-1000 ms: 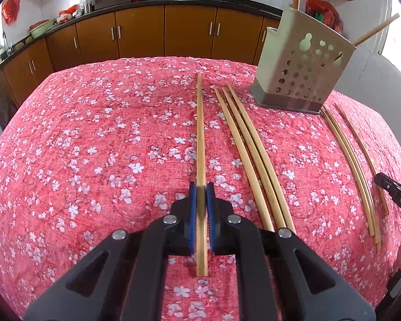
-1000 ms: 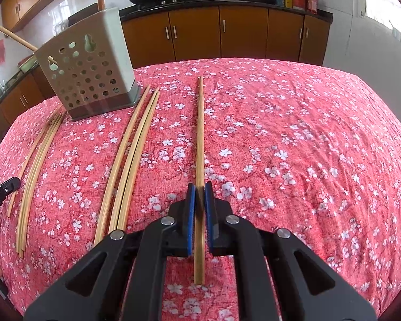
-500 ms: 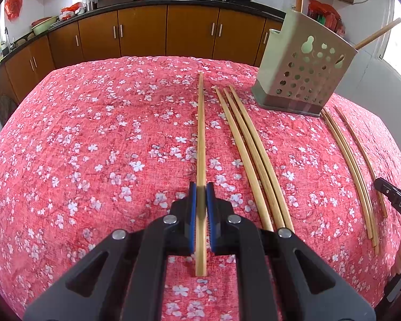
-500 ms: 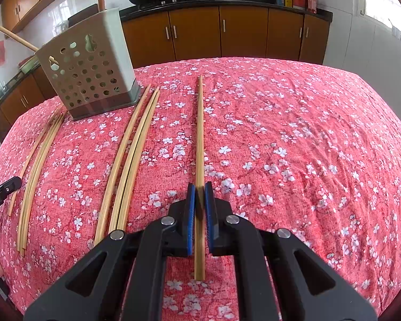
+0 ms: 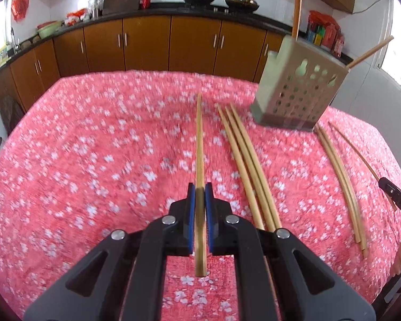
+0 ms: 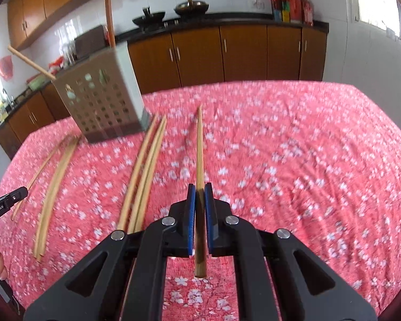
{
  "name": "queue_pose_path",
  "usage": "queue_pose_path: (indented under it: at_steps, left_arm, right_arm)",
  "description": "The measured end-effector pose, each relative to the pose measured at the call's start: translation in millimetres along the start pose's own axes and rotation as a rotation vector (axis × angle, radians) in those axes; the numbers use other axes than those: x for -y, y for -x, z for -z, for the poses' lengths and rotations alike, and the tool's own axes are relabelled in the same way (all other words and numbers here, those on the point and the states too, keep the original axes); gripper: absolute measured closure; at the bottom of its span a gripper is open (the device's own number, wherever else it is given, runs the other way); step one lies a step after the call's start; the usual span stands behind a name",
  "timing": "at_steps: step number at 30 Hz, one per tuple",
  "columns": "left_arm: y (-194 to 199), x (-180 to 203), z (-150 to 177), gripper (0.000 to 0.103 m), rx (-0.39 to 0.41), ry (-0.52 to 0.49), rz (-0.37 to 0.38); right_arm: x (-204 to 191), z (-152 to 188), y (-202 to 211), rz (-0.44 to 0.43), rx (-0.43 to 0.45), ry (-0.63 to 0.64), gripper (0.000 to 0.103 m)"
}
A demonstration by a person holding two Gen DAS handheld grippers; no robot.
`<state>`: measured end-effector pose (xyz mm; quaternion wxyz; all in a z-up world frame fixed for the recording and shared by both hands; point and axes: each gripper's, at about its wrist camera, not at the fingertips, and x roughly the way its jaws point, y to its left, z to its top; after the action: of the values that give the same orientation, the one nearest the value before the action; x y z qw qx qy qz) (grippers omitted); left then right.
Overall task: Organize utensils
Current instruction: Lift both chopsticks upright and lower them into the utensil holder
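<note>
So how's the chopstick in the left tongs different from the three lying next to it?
The held chopstick is alone, clamped between the left tongs; the three chopsticks lie loose on the cloth, side by side. The held one points straight ahead; the three slant toward the holder. All are long, thin, pale wood.

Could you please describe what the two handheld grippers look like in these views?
Both the left gripper and the right gripper look alike: matte black plastic frames with triangular cut-outs, round silver rivets, and two fingers lined with blue pads. White lettering marks each gripper's side.
</note>
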<state>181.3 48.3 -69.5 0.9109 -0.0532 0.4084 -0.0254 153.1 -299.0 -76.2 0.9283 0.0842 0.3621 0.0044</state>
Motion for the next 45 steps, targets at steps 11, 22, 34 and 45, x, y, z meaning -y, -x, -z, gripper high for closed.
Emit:
queue_pose_path:
  at_steps: [11,22,34,45]
  left_arm:
    - [42,0,-25,0.095,0.139,0.014,0.006]
    - [85,3,-56,0.095,0.282,0.012,0.019]
    - [119,19,-90,0.095,0.361,-0.061,0.070]
    - [167,66,-135,0.095,0.496,-0.116,0.190]
  right_arm:
    - [2,-18,27,0.007,0.139,-0.004,0.095]
    - [-3,-44,55,0.004,0.268,0.005,0.095]
    - [-22,-89,105,-0.077,0.428,0.026,0.095]
    - [-57,-134,144,-0.244,0.575,0.028,0.095]
